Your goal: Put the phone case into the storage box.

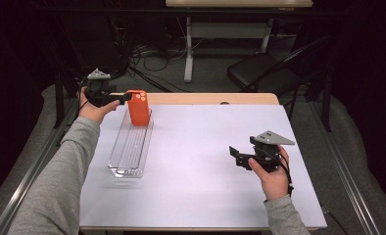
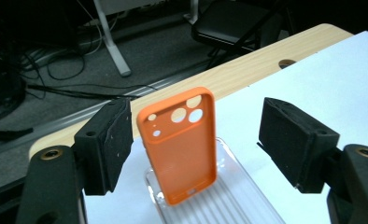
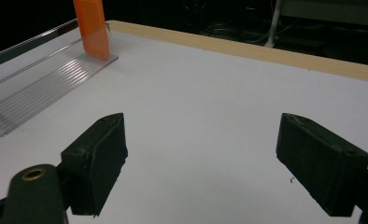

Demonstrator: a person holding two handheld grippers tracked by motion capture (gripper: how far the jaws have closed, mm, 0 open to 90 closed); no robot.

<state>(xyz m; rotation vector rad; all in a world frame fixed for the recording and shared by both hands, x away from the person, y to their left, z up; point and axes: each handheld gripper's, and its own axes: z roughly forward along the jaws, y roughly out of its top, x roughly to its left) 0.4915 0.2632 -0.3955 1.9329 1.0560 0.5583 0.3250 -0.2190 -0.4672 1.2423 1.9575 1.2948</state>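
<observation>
An orange phone case (image 2: 180, 144) stands up on its short end at the far end of a clear plastic tray (image 1: 130, 149). Its camera holes are at the top, and it leans back a little. The tray is long and thin, with ridges on its floor. It lies on the left side of the white desk (image 1: 205, 147).

The left tongs (image 2: 191, 140) are right by the case. Their two black pads are spread wide, one on each side of the case. Neither pad touches it, so the case stands by itself. From the high view, a hand in a grey sleeve (image 1: 59, 181) holds these tongs near the top of the case, at the far left edge of the desk.

The right tongs (image 1: 236, 155) are well apart from the tray, over the right side of the desk. Their pads are spread wide too, with nothing between them but bare white desk.

Behind the desk, a black chair (image 1: 264, 71) stands on the floor.
</observation>
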